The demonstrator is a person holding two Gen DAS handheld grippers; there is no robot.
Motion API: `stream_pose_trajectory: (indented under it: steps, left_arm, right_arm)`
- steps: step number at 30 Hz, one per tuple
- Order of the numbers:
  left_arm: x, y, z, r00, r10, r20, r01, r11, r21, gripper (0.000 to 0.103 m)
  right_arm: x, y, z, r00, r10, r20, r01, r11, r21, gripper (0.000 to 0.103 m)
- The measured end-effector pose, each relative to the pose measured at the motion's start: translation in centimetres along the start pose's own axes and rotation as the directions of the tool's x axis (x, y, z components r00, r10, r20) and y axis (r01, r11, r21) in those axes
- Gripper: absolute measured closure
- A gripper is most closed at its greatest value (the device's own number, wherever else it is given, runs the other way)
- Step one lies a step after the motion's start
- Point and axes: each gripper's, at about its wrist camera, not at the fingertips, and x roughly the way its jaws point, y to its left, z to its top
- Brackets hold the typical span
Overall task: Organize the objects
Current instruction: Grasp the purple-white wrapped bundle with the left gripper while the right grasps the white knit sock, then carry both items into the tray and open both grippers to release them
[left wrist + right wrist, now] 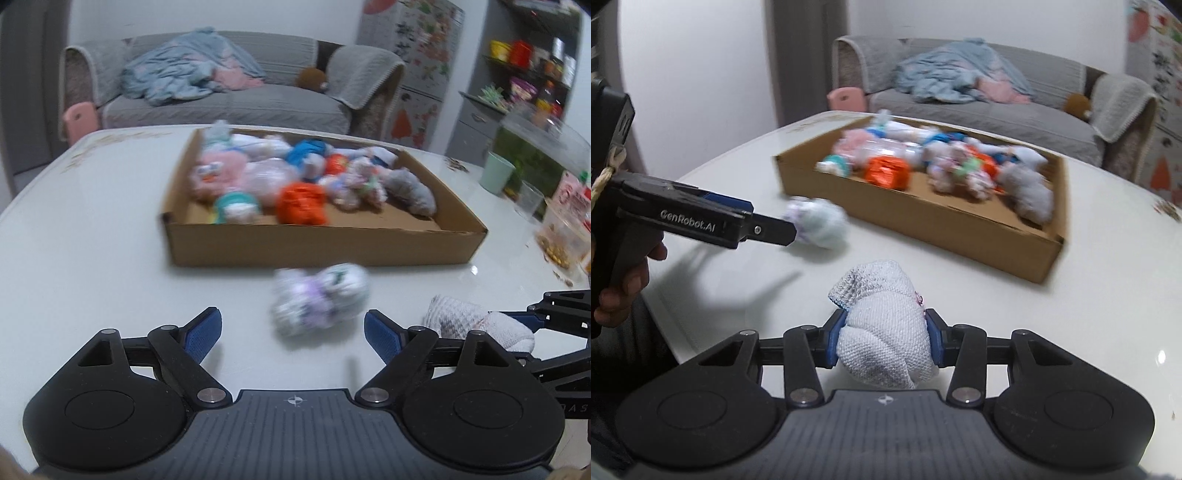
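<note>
A shallow cardboard box (321, 243) (960, 229) on the white table holds several rolled sock bundles. A white and purple sock bundle (319, 299) (820, 221) lies on the table in front of the box. My left gripper (293, 334) is open, just short of that bundle, which sits between and beyond its fingertips. My right gripper (884, 339) is shut on a white knitted sock bundle (886, 332), held just above the table; that bundle also shows in the left wrist view (476, 321). The left gripper appears in the right wrist view (768, 230).
At the table's right edge stand a green cup (496, 173), a clear glass (532, 201) and a snack container (561, 236). A grey sofa (229, 85) stands behind the table. A shelf unit (532, 74) is at the right.
</note>
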Motion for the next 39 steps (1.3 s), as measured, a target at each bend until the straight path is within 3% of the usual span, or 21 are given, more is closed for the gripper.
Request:
stream_pose_trajectory:
  steps: [7, 13, 22, 32, 39]
  left_arm:
    - [3.1, -1.9, 0.4, 1.000, -0.003, -0.017, 0.003, 1.000, 0.002, 0.014]
    - [3.5, -2.1, 0.4, 1.000, 0.006, 0.007, -0.006, 1.000, 0.000, 0.034]
    - [3.1, -1.6, 0.0, 0.999, 0.023, 0.029, -0.024, 1.000, 0.018, 0.037]
    - [0.8, -1.0, 0.1, 0.999, 0.034, 0.041, -0.036, 0.998, 0.051, 0.040]
    - [-2.5, -0.3, 3.3, 0.997, -0.008, 0.078, 0.000, 0.996, 0.093, 0.040]
  right_arm:
    - [0.1, -1.3, -0.2, 0.999, -0.027, 0.023, 0.027, 0.999, 0.027, 0.061]
    - [0.1, -1.7, -0.6, 0.999, -0.024, 0.023, 0.024, 0.999, 0.027, 0.059]
    - [0.3, -1.8, -1.1, 1.000, -0.019, 0.000, 0.019, 1.000, 0.024, 0.056]
    - [-0.7, -2.4, -0.4, 1.000, -0.006, 0.009, 0.006, 0.999, 0.042, 0.063]
    - [-4.2, -4.2, 2.5, 0.997, -0.003, 0.078, 0.003, 1.000, 0.000, 0.063]
